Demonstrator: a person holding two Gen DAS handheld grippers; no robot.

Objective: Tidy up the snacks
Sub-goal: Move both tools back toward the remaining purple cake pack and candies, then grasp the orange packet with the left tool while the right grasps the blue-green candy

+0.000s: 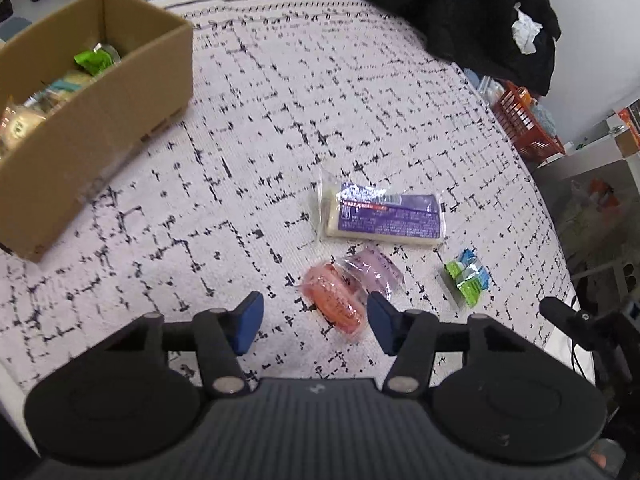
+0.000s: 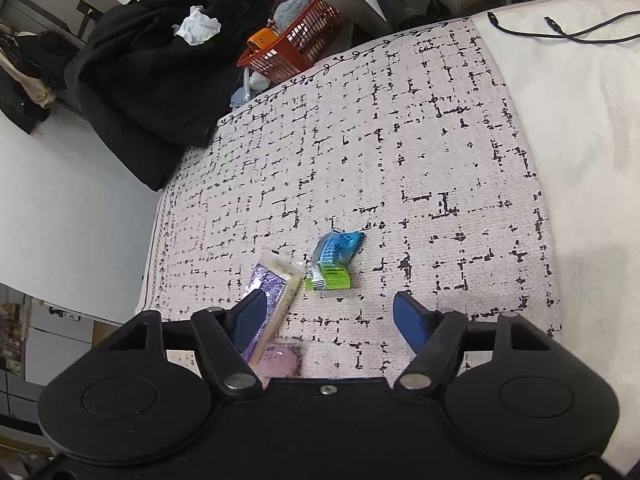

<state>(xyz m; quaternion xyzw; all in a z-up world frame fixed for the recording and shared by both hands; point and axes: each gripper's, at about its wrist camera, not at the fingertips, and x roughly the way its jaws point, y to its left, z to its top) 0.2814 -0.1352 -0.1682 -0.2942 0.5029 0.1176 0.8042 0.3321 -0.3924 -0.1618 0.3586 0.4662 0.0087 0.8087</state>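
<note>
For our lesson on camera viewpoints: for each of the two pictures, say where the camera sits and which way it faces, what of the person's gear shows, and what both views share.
Left wrist: on the left tongs, looking down and forward at the orange snack between the open blue pads, cardboard box far left.
Right wrist: on the right tongs, looking down at the blue-green packets; pads open.
Shared: patterned cloth, purple bar, blue-green packets, orange basket, black jacket.

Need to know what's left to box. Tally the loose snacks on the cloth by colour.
Purple-labelled pack: 1
Orange-pink wrapped snack: 1
Pale purple packet: 1
Green-and-blue packets: 2
Total: 5
</note>
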